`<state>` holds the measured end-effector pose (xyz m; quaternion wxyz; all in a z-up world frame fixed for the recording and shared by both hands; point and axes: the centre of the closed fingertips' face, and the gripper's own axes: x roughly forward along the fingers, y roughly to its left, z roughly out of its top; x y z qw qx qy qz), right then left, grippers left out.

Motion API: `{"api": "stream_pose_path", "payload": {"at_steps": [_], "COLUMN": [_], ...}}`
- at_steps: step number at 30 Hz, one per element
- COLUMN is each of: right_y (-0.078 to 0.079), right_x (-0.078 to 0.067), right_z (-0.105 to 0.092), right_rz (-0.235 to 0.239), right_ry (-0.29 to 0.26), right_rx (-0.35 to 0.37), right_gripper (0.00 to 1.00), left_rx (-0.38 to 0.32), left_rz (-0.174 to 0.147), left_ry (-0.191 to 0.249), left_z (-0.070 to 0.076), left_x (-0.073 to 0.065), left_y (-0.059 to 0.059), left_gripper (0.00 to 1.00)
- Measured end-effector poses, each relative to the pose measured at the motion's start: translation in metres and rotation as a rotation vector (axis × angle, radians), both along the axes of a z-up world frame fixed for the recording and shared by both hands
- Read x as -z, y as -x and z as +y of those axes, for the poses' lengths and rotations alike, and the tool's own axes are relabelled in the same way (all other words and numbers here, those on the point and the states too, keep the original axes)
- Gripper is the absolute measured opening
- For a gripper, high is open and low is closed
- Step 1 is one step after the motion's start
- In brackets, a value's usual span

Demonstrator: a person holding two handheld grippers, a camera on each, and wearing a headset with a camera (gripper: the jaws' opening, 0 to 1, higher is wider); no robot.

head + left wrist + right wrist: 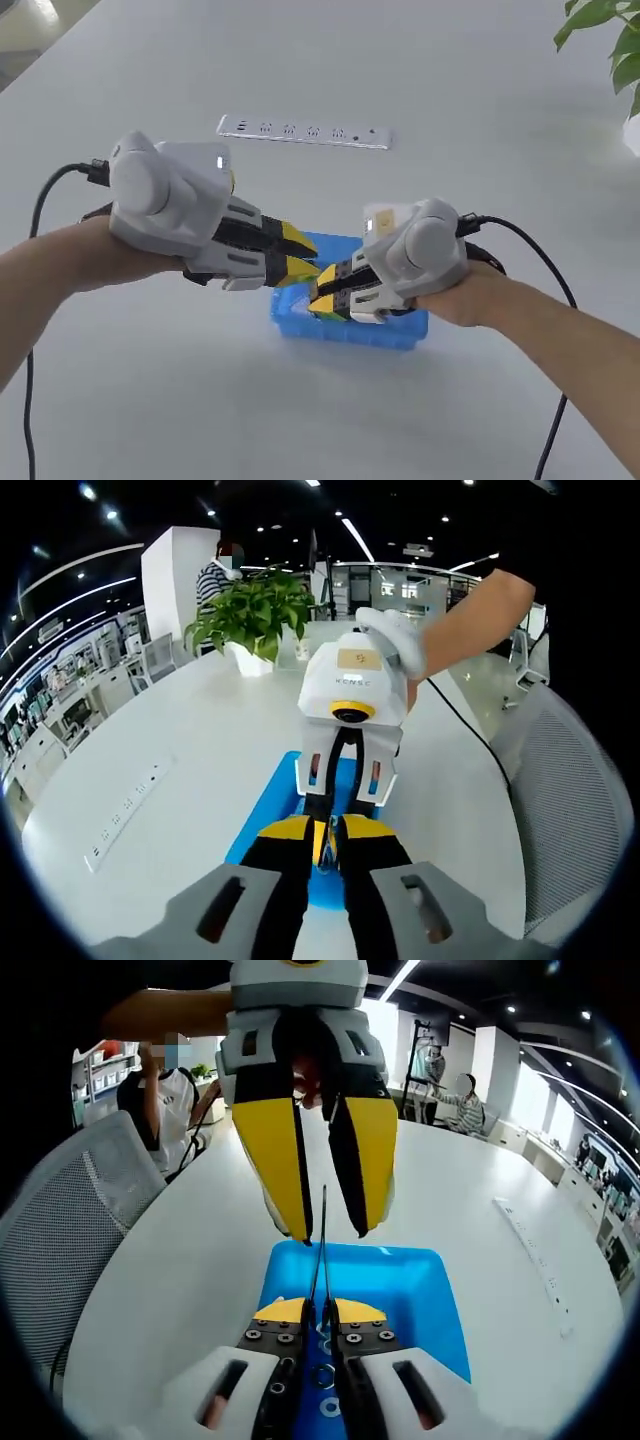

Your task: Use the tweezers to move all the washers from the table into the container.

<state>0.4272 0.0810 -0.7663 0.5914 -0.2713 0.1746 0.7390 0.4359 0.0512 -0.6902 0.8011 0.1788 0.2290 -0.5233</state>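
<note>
A blue container (390,333) sits on the white table, and both grippers meet nose to nose above it. My right gripper (320,1310) is shut on thin dark tweezers (321,1250), which rise from its jaws over the container (420,1290). The tweezers' far end lies between the yellow fingers of my left gripper (328,1232), whose jaws stand a narrow gap apart. Small washers (327,1376) lie in the container under the right jaws. In the head view the left gripper (308,255) comes from the left and the right gripper (318,297) from the right.
A white power strip (303,131) lies farther back on the table. A potted plant (610,30) stands at the far right corner. Black cables trail from both grippers. A mesh chair (570,800) stands by the table edge.
</note>
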Motion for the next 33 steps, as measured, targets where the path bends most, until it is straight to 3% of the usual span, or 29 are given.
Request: {"api": "stream_pose_path", "payload": {"at_steps": [6,21,33], "right_y": [0.000,-0.001,0.001], "right_x": [0.000,0.000,-0.008], "right_z": [-0.001,-0.001,0.000], "right_rz": [0.001,0.000,-0.001], "right_ry": [-0.002,0.008,-0.002], "right_rx": [0.003,0.006,0.016], "right_gripper": [0.09,0.10,0.11], "left_rx": [0.018,0.075,0.081], "left_rz": [0.026,0.009,0.008], "left_ry": [-0.005,-0.039,-0.045], "left_z": [-0.001,-0.004,-0.004], "left_x": [0.006,0.005,-0.006], "left_y": [0.002,0.004,0.004], "left_gripper": [0.06,0.05,0.05]}}
